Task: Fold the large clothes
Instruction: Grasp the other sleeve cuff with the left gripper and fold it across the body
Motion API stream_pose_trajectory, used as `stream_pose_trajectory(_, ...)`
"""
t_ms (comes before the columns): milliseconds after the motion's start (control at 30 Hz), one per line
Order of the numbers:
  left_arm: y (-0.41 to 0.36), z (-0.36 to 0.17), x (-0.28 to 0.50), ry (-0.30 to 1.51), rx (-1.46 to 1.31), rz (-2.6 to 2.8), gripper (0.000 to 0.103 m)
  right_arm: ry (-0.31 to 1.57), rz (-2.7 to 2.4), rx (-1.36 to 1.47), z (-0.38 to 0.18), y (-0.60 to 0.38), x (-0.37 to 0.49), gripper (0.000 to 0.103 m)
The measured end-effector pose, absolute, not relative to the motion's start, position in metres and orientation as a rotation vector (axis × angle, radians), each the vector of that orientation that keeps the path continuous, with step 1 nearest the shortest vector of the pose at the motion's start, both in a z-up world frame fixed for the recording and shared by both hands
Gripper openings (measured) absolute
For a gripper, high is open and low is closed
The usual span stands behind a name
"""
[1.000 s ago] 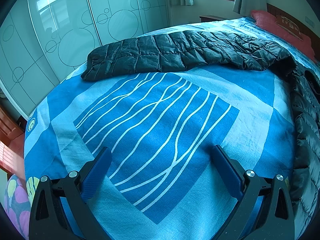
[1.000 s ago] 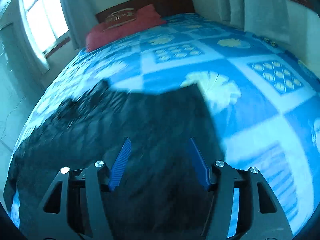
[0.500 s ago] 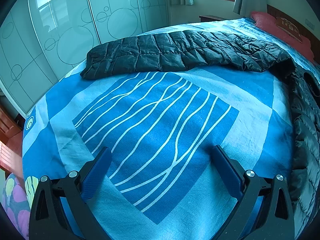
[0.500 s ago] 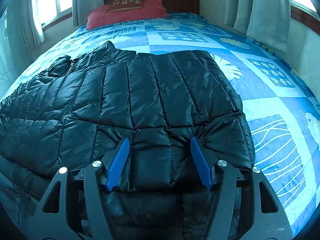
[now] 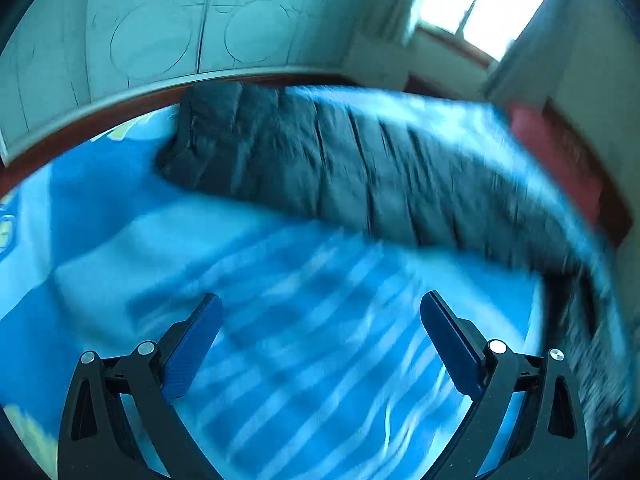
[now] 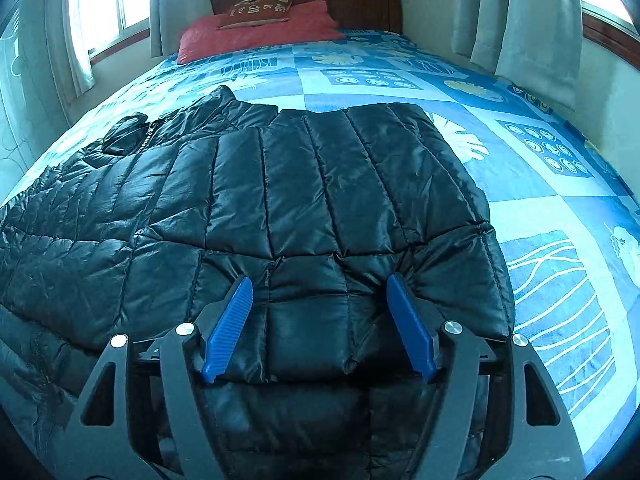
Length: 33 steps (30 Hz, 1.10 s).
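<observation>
The left gripper has swung toward the jacket sleeve, which now fills the left wrist view from ten to three o'clock, blurred. The right gripper has come down onto the black jacket; its blue fingers are opening wider, puffy hem fabric bulging between them at six o'clock.

Daylit curtained windows flank a wooden headboard; frosted wardrobe doors stand opposite.
</observation>
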<state>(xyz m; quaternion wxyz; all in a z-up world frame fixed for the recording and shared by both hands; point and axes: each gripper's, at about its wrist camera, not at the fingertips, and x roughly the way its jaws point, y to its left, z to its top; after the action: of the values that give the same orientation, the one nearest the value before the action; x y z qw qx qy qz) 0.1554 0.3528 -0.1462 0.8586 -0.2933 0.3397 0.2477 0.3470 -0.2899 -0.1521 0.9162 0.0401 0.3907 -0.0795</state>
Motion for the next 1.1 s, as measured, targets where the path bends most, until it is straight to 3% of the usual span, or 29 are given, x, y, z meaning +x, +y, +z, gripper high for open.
stream_pose_trajectory(367,0.451,-0.152,0.176,0.439,-0.940,0.541,0.097,0.801,-0.166,0.073,-0.151,-0.291,0.346,0.070)
stream_pose_trajectory(433,0.453,-0.153,0.170,0.428,-0.978,0.592,0.072,0.800,-0.166,0.072,-0.151,-0.291,0.346,0.070)
stream_pose_trajectory(467,0.457,-0.155,0.168,0.426,-0.996,0.610,0.066,0.800,-0.166,0.071,-0.151,-0.291,0.346,0.071)
stream_pose_trajectory(567,0.460,-0.158,0.172,0.424,-0.993,0.636,0.036,0.801,-0.166,0.070,-0.151,-0.291,0.347,0.071)
stream_pose_trajectory(633,0.462,-0.158,0.175,0.432,-0.972,0.640,0.024,0.801,-0.165,0.071,-0.151,-0.291,0.347,0.071)
stream_pose_trajectory(800,0.440,-0.130,0.196,0.449,-0.841,0.611,0.010,0.801,-0.165,0.071,-0.151,-0.291,0.347,0.070)
stream_pose_trajectory(1100,0.311,-0.065,0.275,0.453,-0.552,0.321,0.009,0.797,-0.161,0.077,-0.152,-0.292,0.347,0.071)
